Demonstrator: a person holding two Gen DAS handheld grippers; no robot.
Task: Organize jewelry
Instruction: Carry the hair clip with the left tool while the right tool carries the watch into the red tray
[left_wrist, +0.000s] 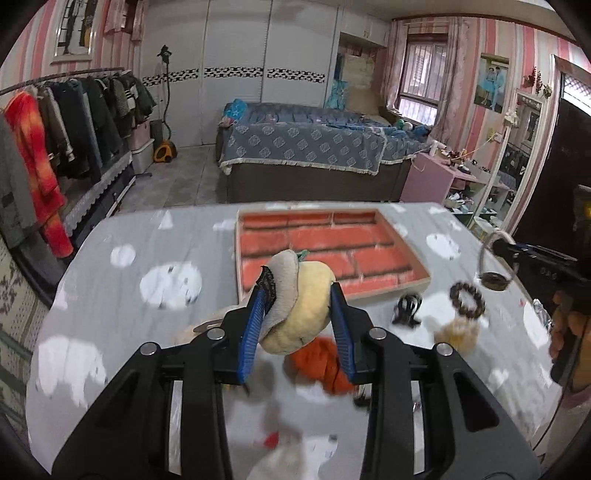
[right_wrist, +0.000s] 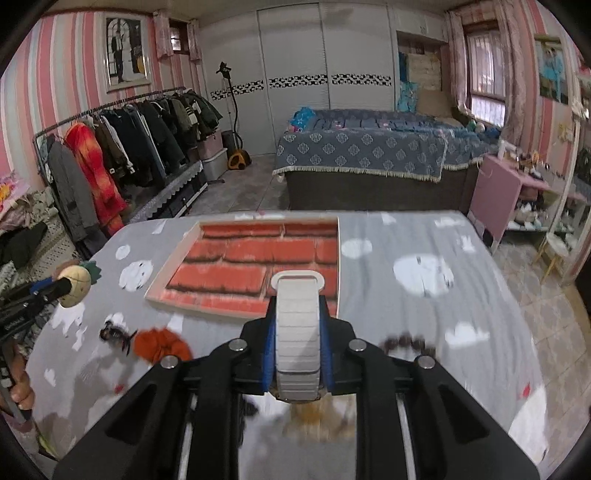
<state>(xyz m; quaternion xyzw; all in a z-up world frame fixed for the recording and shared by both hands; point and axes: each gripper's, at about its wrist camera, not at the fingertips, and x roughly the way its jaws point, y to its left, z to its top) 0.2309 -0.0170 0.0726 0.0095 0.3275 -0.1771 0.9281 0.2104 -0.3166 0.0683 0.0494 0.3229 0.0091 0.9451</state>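
The left tool (left_wrist: 301, 295), low in the centre of its own view, has its blue-padded fingers (left_wrist: 255, 332) clamped at mid-width on a load. The right tool (right_wrist: 298, 332), likewise centred, has its fingers pressed nearly together. A hand (right_wrist: 18, 387) shows at the lower left edge, gripping the left tool's handle.

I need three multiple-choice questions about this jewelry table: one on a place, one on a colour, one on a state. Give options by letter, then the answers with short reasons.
1. Where does the tray lie?
A. on the table
B. on the bed
C. on the floor

2. What colour is the scrunchie on the table?
A. green
B. orange
C. purple

3. What does the right gripper hold?
A. nothing
B. a black hair claw
C. a watch with a pale link band

Answers:
1 A, it rests on the grey cloth.
2 B, it is plainly orange.
3 C, the fingers clamp the band.
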